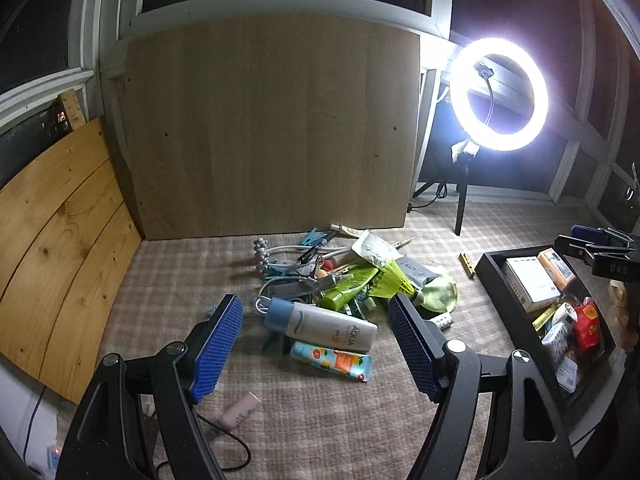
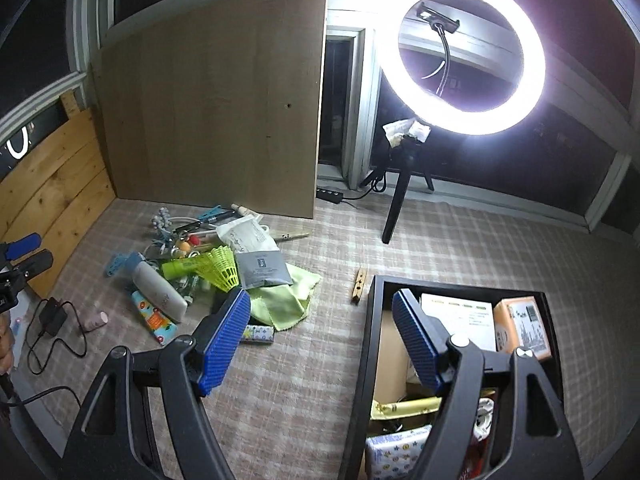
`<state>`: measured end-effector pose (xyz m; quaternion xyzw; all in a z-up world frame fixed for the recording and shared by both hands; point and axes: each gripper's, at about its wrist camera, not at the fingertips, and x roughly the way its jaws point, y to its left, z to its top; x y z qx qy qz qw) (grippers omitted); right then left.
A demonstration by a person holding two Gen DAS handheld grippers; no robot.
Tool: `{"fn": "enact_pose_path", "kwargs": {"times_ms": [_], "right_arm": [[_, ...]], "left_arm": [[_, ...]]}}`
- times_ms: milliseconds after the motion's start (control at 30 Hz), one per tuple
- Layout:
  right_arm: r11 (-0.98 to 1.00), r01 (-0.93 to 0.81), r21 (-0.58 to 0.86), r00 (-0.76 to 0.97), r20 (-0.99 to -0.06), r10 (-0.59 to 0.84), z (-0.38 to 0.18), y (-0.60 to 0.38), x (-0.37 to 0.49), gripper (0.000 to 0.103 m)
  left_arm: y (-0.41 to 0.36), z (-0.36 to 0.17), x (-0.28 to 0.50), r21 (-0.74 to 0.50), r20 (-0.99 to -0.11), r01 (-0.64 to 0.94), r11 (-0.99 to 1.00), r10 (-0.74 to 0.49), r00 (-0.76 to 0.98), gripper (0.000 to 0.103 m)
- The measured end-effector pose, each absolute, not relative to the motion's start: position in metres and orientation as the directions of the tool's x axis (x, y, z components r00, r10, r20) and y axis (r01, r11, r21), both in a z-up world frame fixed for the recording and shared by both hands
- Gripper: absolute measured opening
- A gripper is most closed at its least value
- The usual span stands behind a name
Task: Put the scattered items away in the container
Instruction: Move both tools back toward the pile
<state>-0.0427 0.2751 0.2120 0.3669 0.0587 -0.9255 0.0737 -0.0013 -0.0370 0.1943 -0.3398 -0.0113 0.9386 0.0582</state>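
A heap of scattered items lies on the checked mat: a white bottle (image 1: 324,326) (image 2: 160,290), a colourful tube (image 1: 332,362) (image 2: 154,318), a yellow-green shuttlecock (image 1: 390,280) (image 2: 222,268), a grey sachet (image 2: 262,268) and a green cloth (image 1: 440,292) (image 2: 288,296). My left gripper (image 1: 316,344) hangs open above the bottle and tube, holding nothing. The black container (image 1: 520,250) (image 2: 370,360) sits to the right, holding boxes and packets. My right gripper (image 2: 320,344) is open and empty over the container's left wall. Each gripper shows at the edge of the other's view.
A wooden clothespin (image 2: 359,286) lies between heap and container. A small patterned tube (image 2: 258,334), a pink item (image 2: 94,322) and a black charger with cable (image 2: 52,316) lie near the front. A ring light on a tripod (image 2: 460,48) stands behind. Wooden boards (image 1: 272,128) close off the back and left.
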Motion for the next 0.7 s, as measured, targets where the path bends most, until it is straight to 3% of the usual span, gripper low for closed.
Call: {"fn": "enact_pose_path", "kwargs": {"times_ms": [300, 600, 700], "right_arm": [[-0.973, 0.223, -0.054, -0.704, -0.700, -0.122, 0.202, 0.263, -0.061, 0.073], [-0.929, 0.300, 0.215, -0.525, -0.776, -0.350, 0.150, 0.289, -0.090, 0.073], [-0.923, 0.317, 0.217, -0.494, -0.794, -0.356, 0.137, 0.292, -0.095, 0.073]], "left_arm": [[-0.040, 0.182, -0.014, -0.062, -0.660, -0.089, -0.994, 0.107, -0.744, 0.073], [-0.052, 0.150, -0.031, -0.067, -0.717, -0.094, -0.993, 0.114, -0.688, 0.073], [-0.057, 0.137, -0.038, -0.104, -0.738, -0.087, -0.991, 0.135, -0.661, 0.073]]}}
